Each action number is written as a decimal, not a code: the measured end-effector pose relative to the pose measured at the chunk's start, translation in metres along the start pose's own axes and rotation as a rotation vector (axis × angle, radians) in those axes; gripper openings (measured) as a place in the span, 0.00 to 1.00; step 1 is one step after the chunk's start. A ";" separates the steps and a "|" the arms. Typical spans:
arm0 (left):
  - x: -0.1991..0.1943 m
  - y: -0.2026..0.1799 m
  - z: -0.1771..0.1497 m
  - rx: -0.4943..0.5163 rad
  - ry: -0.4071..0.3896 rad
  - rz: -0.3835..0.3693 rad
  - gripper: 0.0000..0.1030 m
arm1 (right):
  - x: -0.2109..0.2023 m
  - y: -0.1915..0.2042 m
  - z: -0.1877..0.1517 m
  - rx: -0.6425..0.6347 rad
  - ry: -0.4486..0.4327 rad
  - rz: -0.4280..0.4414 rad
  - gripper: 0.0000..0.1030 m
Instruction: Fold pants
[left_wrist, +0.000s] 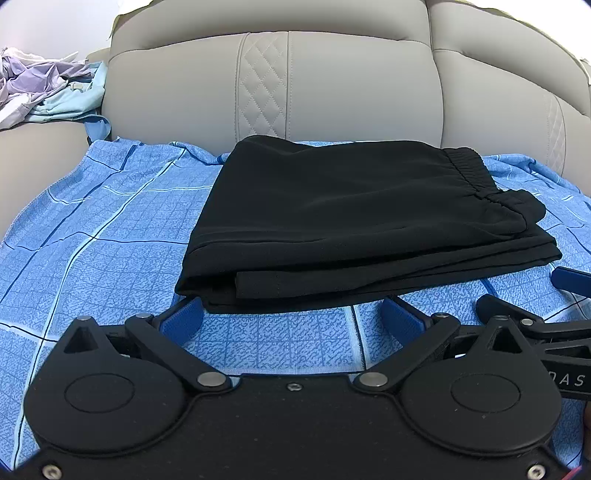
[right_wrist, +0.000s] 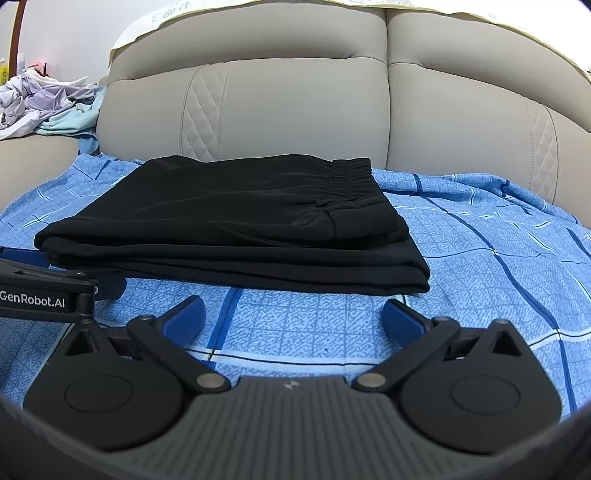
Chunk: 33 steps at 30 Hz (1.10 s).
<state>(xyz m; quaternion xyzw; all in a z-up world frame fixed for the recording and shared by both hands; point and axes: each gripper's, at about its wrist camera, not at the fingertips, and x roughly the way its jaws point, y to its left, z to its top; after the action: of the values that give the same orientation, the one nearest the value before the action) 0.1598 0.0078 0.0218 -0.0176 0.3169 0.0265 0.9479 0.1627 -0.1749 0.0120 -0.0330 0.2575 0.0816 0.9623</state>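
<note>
The black pants (left_wrist: 351, 218) lie folded in a flat stack on a blue checked cloth (left_wrist: 103, 229), elastic waistband at the right rear. They also show in the right wrist view (right_wrist: 229, 229). My left gripper (left_wrist: 291, 317) is open and empty, just in front of the stack's near edge, blue pads spread wide. My right gripper (right_wrist: 293, 314) is open and empty, just in front of the stack's near right part. Each gripper shows at the other view's edge: the right one (left_wrist: 535, 295), the left one (right_wrist: 55, 280).
The blue cloth (right_wrist: 480, 266) covers a beige leather sofa seat, with the backrest (left_wrist: 332, 81) close behind the pants. A pile of loose light clothes (left_wrist: 44, 88) lies on the far left armrest, also in the right wrist view (right_wrist: 44, 99).
</note>
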 end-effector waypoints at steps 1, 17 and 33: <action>0.000 0.000 0.000 -0.001 0.002 -0.001 1.00 | 0.000 0.000 0.000 0.000 0.000 0.000 1.00; 0.002 0.000 0.001 -0.004 0.014 0.015 1.00 | 0.000 0.000 0.000 0.000 0.000 0.000 1.00; 0.002 -0.001 0.001 -0.001 0.013 0.016 1.00 | 0.000 0.000 0.000 0.001 -0.001 0.000 1.00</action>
<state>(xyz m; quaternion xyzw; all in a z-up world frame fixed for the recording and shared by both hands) 0.1624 0.0069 0.0211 -0.0157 0.3234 0.0341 0.9455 0.1622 -0.1750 0.0118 -0.0327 0.2571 0.0814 0.9624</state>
